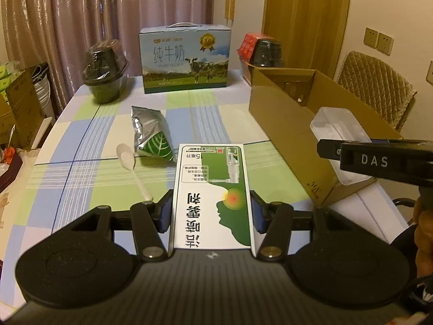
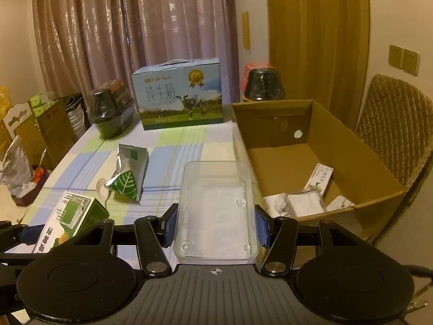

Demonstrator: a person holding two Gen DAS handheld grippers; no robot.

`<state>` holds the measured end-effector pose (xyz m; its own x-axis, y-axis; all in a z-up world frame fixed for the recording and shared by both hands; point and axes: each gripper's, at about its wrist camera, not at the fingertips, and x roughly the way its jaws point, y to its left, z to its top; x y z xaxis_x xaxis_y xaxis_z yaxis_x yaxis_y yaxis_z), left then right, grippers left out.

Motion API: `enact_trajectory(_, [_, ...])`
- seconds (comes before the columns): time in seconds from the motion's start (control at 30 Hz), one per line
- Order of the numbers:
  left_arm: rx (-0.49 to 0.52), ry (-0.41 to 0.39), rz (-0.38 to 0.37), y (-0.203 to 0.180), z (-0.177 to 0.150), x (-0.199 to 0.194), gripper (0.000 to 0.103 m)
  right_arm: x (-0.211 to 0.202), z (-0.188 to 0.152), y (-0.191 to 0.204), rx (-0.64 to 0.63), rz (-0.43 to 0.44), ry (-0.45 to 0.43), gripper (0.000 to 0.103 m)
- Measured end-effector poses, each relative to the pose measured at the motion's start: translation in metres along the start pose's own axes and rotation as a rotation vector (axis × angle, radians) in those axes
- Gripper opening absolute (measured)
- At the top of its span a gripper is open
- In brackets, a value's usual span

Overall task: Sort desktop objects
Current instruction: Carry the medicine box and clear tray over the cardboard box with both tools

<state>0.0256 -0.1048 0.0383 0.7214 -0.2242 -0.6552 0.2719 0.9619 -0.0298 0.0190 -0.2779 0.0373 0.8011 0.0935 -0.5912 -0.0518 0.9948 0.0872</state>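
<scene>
Left gripper (image 1: 211, 211) clamps carton (image 1: 212, 197); right gripper (image 2: 216, 226) clamps tray (image 2: 216, 208), both lifted for box (image 2: 319, 162) at 2 o'clock.

The tabletop (image 1: 81, 146) wore a check of pale blue, light green and white, crossed by thin lines. At lower centre the carton (image 1: 213, 197) was white and green with a red-and-yellow spot. Left of it lay a white spoon (image 1: 130, 165) and a silver pouch (image 1: 151, 135) with a green leaf print. The milk box (image 1: 185, 59) at top centre was blue with a black-and-white cow. The cardboard box (image 1: 286, 124) was brown, the tray (image 2: 216, 208) clear.
</scene>
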Motion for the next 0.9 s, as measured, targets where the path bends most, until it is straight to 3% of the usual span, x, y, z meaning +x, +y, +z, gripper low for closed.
enact_trajectory(0.47, [0.037, -0.029, -0.063, -0.037, 0.027, 0.003, 0.051, -0.021, 0.022, -0.047, 0.057, -0.063, -0.065, 0.053])
enact_trajectory(0.9, [0.081, -0.063, -0.167, -0.103, 0.066, 0.021, 0.051, -0.024, 0.039, -0.116, 0.117, -0.149, -0.093, 0.053])
